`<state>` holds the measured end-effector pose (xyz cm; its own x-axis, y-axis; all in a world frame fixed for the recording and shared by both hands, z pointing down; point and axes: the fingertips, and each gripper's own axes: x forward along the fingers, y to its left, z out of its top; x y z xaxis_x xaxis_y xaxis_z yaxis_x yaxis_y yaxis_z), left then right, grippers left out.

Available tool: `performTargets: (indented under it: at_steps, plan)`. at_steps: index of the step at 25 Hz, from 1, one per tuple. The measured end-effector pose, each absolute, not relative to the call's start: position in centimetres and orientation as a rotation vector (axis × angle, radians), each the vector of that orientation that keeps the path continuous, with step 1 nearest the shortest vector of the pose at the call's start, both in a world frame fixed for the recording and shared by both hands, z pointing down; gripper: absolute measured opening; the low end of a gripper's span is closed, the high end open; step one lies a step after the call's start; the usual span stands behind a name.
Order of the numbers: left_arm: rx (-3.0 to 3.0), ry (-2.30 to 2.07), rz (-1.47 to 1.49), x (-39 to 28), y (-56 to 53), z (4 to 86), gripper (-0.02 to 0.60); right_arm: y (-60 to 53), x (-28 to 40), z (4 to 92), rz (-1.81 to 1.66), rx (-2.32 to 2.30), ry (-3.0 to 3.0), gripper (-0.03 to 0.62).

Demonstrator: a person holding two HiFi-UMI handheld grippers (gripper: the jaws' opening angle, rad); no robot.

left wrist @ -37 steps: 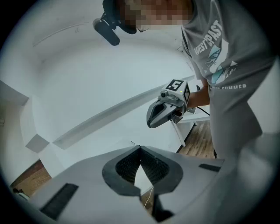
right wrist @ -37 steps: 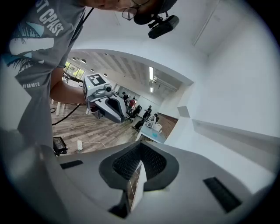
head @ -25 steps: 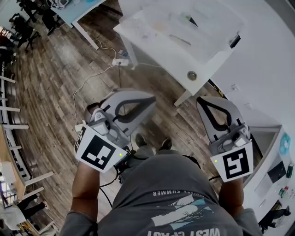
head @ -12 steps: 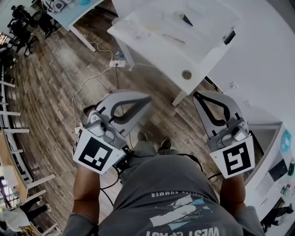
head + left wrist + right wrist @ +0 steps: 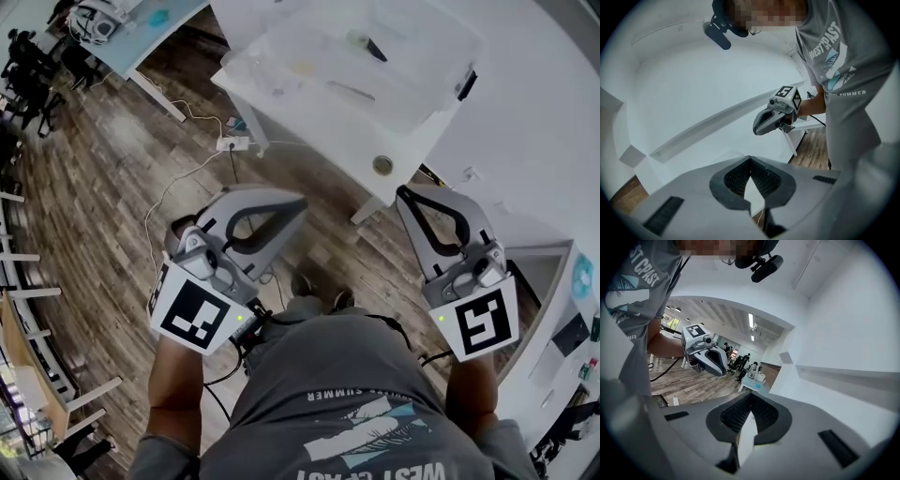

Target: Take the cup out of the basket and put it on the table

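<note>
Jaws pressed together on left gripper (image 5: 296,202) and right gripper (image 5: 406,194), nothing pinched. Ahead of both tips, on white table (image 5: 417,141) — clear basket (image 5: 281,49); cup not made out.

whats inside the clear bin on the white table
Inside the clear bin, one dark item and faint pale shapes show. Glare hides the rest; no cup can be made out.

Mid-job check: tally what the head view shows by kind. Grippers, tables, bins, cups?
Grey two-jaw grippers: 2, left gripper and right gripper, both shut, empty
Tables: 2, white table and pale blue table
Clear plastic bin: 1
Cups: 0 that I can make out
Total: 5
</note>
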<state>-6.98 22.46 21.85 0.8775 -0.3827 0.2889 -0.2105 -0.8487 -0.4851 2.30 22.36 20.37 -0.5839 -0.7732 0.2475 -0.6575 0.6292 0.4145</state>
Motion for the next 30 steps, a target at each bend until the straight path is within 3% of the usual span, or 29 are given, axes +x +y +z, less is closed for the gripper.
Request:
performTargets:
  at_steps: [14, 30]
  plan:
    - [-2.614, 0.339, -0.461, -10.2, 17.0, 22.4, 0.009, 16.9, -0.2, 20.6, -0.387, 1.232, -2.352, 0.012]
    - [-2.632, 0.430, -0.543, -2.9, 9.4, 23.7, 0.009, 8.3, 6.9, 21.8, -0.341, 1.154, -2.441, 0.012]
